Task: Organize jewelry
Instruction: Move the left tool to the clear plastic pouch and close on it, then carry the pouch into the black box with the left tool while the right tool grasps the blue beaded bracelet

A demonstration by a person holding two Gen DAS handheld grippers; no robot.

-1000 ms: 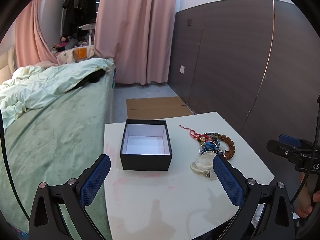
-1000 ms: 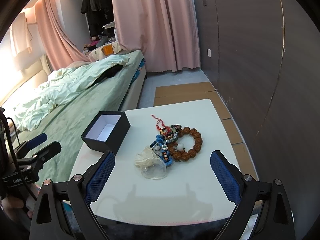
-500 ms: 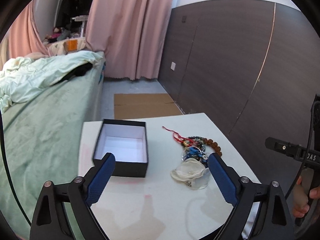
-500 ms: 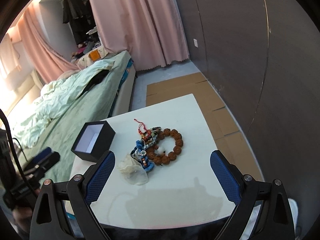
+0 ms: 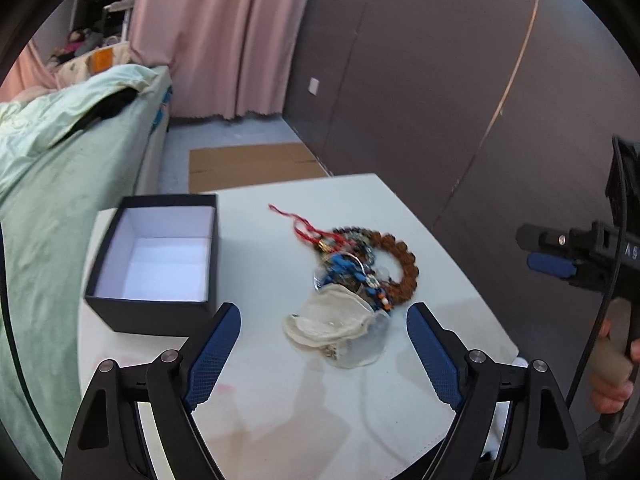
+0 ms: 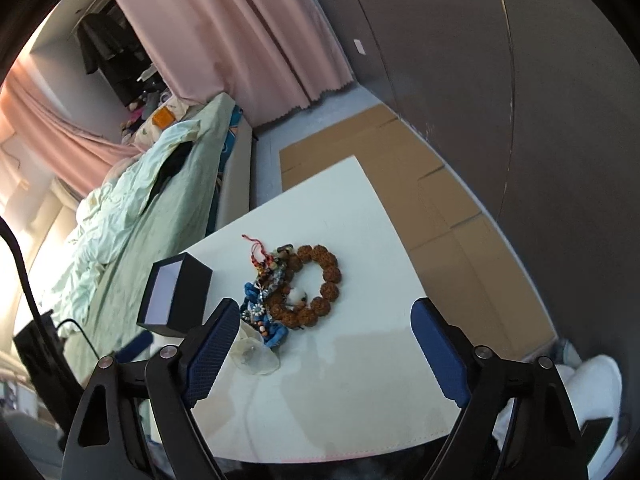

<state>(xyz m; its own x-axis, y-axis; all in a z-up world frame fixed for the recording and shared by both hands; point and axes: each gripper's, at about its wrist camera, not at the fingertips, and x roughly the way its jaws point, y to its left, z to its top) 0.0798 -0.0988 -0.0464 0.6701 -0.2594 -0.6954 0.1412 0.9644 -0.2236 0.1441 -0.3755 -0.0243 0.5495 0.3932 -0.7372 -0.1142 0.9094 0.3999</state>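
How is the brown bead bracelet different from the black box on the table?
The brown bead bracelet is a flat ring of knobbly round beads; the black box is square with upright walls. The bracelet lies tangled against other jewelry; the box stands apart and alone. The bracelet is brown throughout; the box is black outside, white inside, open and empty. Both rest on the white table, untouched.

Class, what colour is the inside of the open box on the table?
White; the square black box has a plain white lining, seen best in the left wrist view.
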